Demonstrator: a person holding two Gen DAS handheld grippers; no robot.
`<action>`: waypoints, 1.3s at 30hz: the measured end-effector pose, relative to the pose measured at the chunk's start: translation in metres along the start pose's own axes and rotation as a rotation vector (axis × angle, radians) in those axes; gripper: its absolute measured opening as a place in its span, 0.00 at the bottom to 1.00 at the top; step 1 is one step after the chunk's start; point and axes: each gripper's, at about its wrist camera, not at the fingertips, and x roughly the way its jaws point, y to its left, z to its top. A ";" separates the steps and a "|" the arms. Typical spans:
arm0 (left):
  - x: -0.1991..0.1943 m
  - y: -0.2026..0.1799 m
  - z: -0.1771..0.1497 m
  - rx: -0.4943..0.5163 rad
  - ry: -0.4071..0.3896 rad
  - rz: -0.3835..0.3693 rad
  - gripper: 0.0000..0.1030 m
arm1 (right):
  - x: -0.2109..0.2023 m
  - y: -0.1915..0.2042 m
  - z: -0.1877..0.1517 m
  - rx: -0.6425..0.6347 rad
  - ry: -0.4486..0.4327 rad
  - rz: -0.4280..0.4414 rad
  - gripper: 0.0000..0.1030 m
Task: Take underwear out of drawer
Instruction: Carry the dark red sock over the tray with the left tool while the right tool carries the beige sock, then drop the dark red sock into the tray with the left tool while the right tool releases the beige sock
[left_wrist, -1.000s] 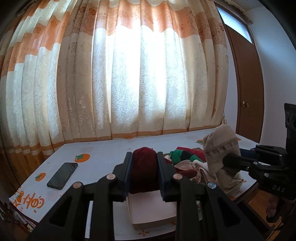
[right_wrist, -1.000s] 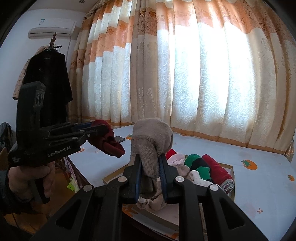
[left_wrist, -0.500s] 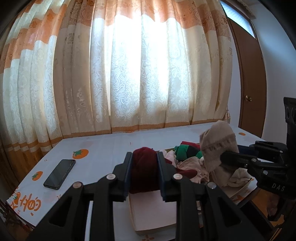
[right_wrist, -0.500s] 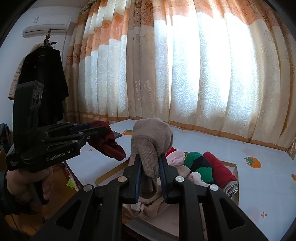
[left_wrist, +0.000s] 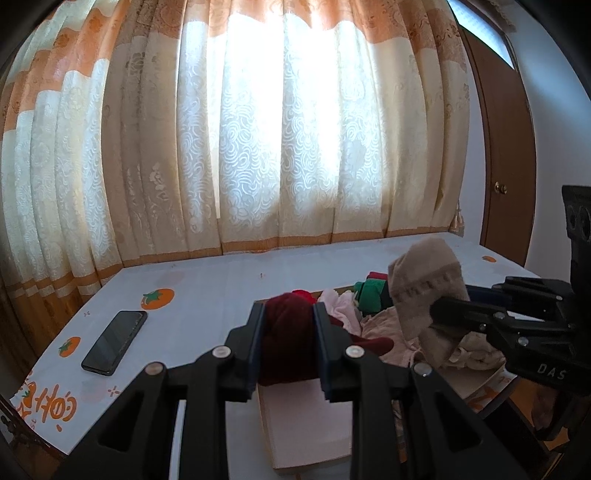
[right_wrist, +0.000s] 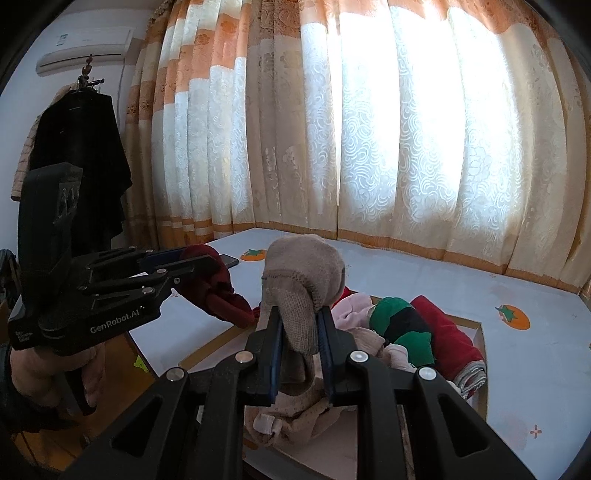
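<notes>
Drawer (right_wrist: 479, 334) holds bunched underwear (right_wrist: 402, 328) — left gripper (left_wrist: 288, 328) grasps dark-red piece (left_wrist: 286, 343), right gripper (right_wrist: 298, 332) grasps beige piece (right_wrist: 303, 280)

Phone (left_wrist: 113, 340) on fruit-print tablecloth (left_wrist: 207, 295), curtains (left_wrist: 258, 147) behind (perhaps a coat (right_wrist: 79, 162) hanging left).

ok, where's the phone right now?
The phone lies flat on the tablecloth at lower left of the left wrist view, between two printed persimmons, left of the left tongs gripping the dark red garment.
</notes>
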 end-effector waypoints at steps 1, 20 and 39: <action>0.001 0.000 0.000 0.001 0.004 0.000 0.22 | 0.002 -0.001 0.001 0.001 0.006 0.000 0.19; 0.035 -0.006 -0.021 0.048 0.134 -0.004 0.22 | 0.070 0.001 0.001 0.056 0.246 0.052 0.19; 0.057 -0.015 -0.044 0.117 0.245 -0.031 0.23 | 0.105 0.004 -0.014 0.058 0.342 0.046 0.19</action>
